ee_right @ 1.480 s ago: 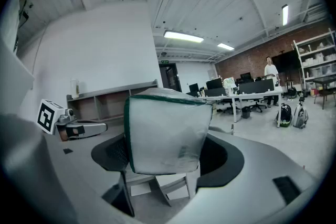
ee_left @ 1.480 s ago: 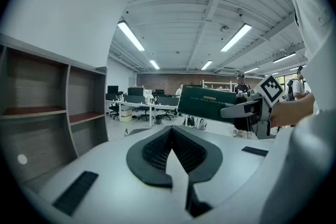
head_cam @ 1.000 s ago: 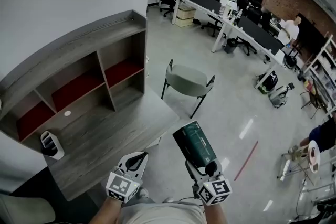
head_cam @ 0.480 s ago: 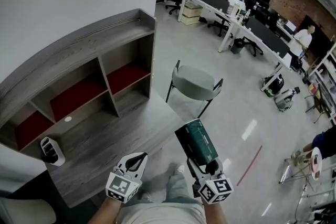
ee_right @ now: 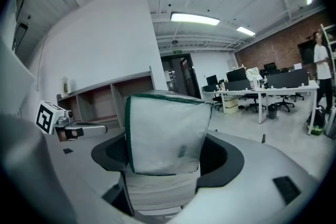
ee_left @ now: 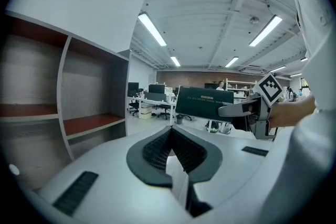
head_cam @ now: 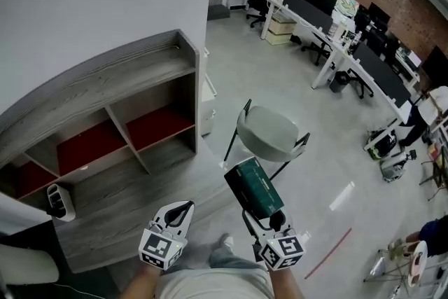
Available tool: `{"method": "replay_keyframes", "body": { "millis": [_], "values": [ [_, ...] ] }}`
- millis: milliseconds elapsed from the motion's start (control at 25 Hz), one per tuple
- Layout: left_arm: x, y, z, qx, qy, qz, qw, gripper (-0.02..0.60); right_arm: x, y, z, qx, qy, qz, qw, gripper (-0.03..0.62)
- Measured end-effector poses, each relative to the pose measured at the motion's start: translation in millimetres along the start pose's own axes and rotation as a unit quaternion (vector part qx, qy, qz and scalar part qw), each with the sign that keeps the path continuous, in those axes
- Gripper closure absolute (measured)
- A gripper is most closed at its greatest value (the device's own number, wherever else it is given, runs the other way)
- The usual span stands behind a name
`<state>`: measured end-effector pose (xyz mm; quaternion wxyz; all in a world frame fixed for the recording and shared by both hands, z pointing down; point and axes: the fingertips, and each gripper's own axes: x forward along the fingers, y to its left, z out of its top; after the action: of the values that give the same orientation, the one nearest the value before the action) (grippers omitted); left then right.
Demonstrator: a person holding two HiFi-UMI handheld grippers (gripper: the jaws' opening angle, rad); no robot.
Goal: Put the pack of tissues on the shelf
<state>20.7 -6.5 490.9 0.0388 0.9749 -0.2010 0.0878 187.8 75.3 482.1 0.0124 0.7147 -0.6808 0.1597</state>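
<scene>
The pack of tissues point(head_cam: 253, 187) is a dark green block, and my right gripper point(head_cam: 258, 215) is shut on its near end, holding it out level over the floor next to the desk's corner. In the right gripper view the pack point(ee_right: 167, 134) fills the space between the jaws. My left gripper point(head_cam: 186, 209) is shut and empty, over the desk's front edge to the left of the pack. The grey shelf point(head_cam: 133, 84) with red-backed compartments stands at the back of the desk, ahead and to the left. The left gripper view shows the pack point(ee_left: 203, 103) and the shelf point(ee_left: 89, 123).
A grey chair point(head_cam: 269, 133) stands just beyond the pack, off the desk's right end. A small white device point(head_cam: 57, 201) sits on the desk point(head_cam: 119, 199) at the left. Rows of office desks with monitors point(head_cam: 329, 17) run along the far right. A person point(ee_right: 321, 60) stands far off.
The person has stepped forward with both grippers. The chair and the shelf's right end are nearer now. The pack stays in the right gripper, and the left gripper stays shut.
</scene>
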Motion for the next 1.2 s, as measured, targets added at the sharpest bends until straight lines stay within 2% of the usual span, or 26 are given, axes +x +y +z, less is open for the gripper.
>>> {"method": "replay_keyframes", "body": {
  "millis": [280, 440, 680, 920, 1200],
  "values": [
    [50.8, 17.0, 9.9, -0.015, 0.005, 0.08, 0.9967, 0.566, 66.2, -36.2, 19.3, -0.02, 0.025, 0.086, 0.996, 0.209],
    [56.9, 30.2, 8.8, -0.024, 0.013, 0.123, 0.992, 0.566, 97.3, -35.7, 22.7, -0.028, 0.037, 0.129, 0.991, 0.209],
    [47.5, 45.9, 5.5, -0.034, 0.022, 0.165, 0.9854, 0.566, 130.7, -21.8, 23.0, -0.031, 0.052, 0.166, 0.984, 0.209],
    [27.1, 75.8, 1.4, -0.036, 0.023, 0.176, 0.9835, 0.566, 162.8, 15.9, 15.6, -0.041, 0.064, 0.187, 0.979, 0.209],
    [6.0, 121.7, -1.5, -0.037, 0.023, 0.167, 0.985, 0.566, 206.1, 58.0, 14.4, -0.04, 0.063, 0.179, 0.981, 0.209]
  ]
}}
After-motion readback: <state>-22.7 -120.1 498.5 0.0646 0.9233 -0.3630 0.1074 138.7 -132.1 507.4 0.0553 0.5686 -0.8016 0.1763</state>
